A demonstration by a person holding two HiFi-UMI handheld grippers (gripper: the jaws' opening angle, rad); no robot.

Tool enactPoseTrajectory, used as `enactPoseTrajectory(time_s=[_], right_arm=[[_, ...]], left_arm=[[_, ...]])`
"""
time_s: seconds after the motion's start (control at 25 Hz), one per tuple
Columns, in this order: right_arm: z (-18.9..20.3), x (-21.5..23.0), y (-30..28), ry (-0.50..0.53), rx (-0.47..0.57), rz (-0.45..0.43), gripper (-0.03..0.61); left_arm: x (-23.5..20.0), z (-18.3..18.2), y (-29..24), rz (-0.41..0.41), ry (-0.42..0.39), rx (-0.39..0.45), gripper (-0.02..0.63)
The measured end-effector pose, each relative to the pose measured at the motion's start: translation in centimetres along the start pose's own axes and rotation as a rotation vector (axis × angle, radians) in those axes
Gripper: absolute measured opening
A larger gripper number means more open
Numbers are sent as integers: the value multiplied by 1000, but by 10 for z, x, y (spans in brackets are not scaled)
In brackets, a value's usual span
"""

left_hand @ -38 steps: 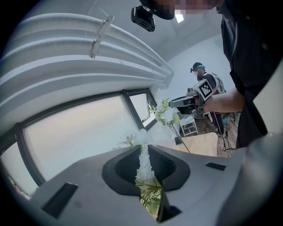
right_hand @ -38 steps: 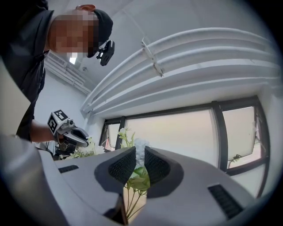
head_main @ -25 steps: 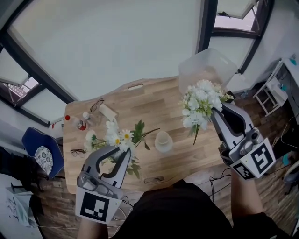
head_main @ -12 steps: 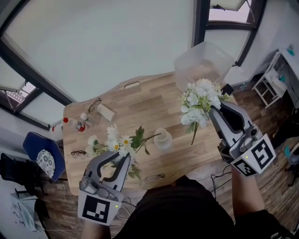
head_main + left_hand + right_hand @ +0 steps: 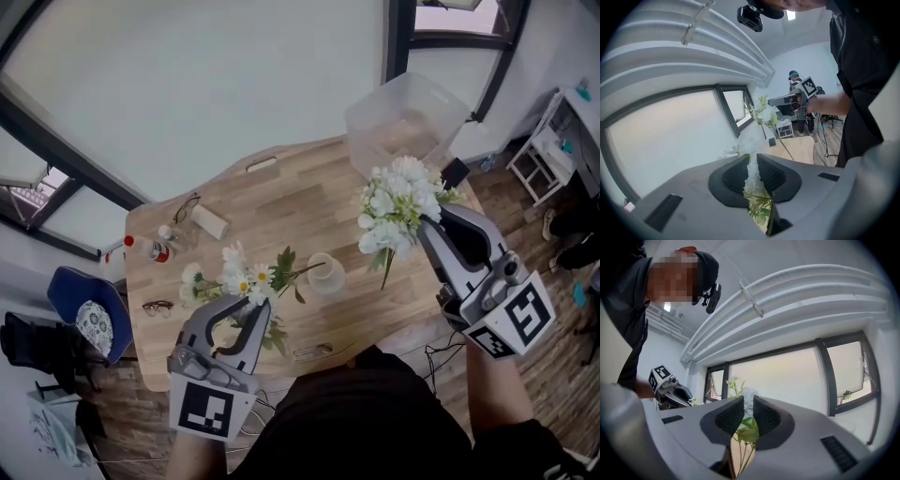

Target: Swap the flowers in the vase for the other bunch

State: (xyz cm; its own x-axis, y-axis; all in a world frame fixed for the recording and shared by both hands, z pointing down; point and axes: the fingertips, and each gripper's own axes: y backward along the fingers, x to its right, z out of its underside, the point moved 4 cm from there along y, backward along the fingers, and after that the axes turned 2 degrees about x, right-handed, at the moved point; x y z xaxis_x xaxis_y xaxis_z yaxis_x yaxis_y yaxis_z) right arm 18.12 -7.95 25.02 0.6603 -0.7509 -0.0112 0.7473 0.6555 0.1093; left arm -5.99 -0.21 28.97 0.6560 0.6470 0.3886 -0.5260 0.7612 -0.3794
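An empty glass vase [image 5: 326, 277] stands on the wooden table [image 5: 281, 202]. My left gripper [image 5: 247, 307] is shut on a bunch of daisies [image 5: 240, 279] with green leaves, held left of the vase. The bunch's stem ends point toward the vase rim. My right gripper [image 5: 424, 223] is shut on a bunch of white flowers [image 5: 397, 200], held up to the right of the vase with the stems hanging down. In the left gripper view the flowers [image 5: 752, 174] fill the narrow gap between the pads. The right gripper view shows stems and leaves [image 5: 747, 427] pinched the same way.
A clear plastic bin [image 5: 405, 114] sits at the table's far right corner. Glasses [image 5: 191, 207], a small box [image 5: 214, 223], a red-capped bottle [image 5: 150, 248] and a second pair of glasses [image 5: 156, 307] lie at the left. A blue chair [image 5: 82, 317] stands beside the table.
My left gripper has sunk a little with the daisies, bringing them nearer the table. The right gripper and its white bunch have stayed about where they were.
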Motion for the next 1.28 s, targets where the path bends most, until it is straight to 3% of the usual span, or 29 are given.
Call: enactPoseTrajectory(time_s=[0.08, 0.28, 0.68, 1.0, 1.28], right_arm=[[6, -2, 0, -9, -5, -2, 78], [14, 2, 0, -145, 33, -40, 77], [24, 6, -1, -139, 18, -64, 78], [34, 10, -7, -93, 4, -97, 78], [46, 29, -31, -139, -18, -89, 78]], left_arm=[[0, 4, -5, 8, -3, -6, 49], [-1, 5, -17, 35, 23, -16, 49], [5, 10, -52, 77, -30, -73, 49], [17, 26, -71, 79, -11, -107, 51], [17, 35, -95, 130, -42, -156, 52]])
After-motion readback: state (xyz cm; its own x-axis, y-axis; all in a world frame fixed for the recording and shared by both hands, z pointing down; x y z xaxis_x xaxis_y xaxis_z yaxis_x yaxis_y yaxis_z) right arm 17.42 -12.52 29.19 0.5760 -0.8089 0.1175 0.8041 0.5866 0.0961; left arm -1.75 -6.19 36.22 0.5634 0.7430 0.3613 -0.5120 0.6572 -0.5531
